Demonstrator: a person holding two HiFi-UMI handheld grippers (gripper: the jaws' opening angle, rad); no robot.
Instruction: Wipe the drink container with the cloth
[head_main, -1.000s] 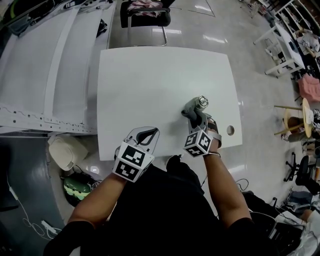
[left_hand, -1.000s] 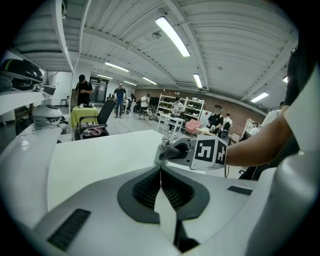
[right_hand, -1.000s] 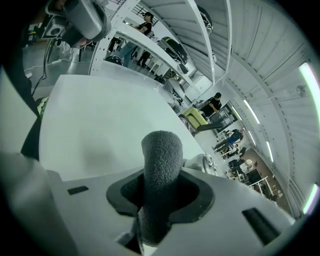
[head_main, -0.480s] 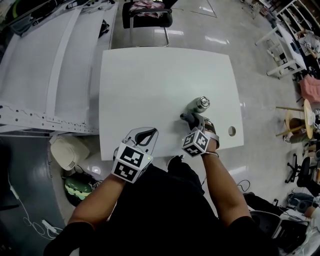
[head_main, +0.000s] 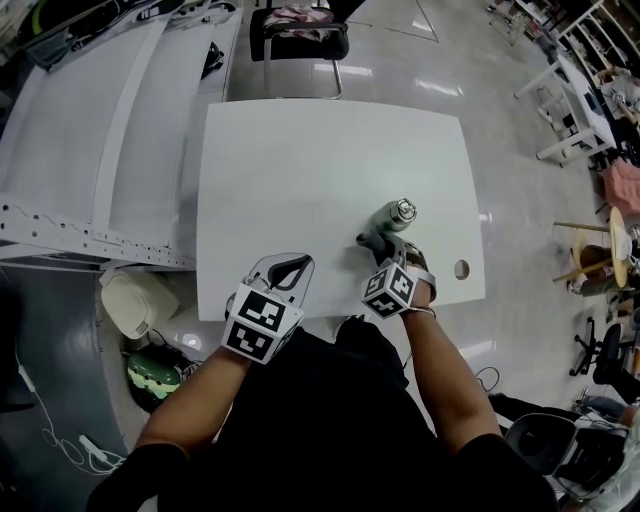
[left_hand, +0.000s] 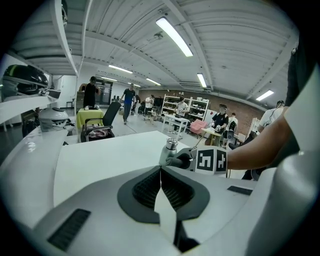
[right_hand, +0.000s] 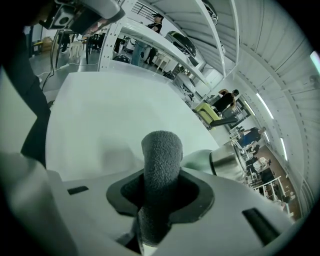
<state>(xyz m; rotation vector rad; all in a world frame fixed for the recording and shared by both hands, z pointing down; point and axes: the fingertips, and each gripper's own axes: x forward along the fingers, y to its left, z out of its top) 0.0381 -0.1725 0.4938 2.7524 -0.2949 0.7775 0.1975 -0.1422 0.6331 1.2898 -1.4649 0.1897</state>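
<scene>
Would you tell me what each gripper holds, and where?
The right gripper clamps the grey cloth mid-length, its rounded end sticking out; the left gripper is shut on nothing.

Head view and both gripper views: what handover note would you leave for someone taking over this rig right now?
Left claw: shut, empty, at the near edge of the table.
Right claw: shut on the cloth.
Bottle: upright on the table, right of centre. The cloth seems pressed to its near side.
Done: cloth gripped and brought to the bottle. How much is wiped cannot be told.
Left: wipe round the bottle. The left claw could steady it.
</scene>
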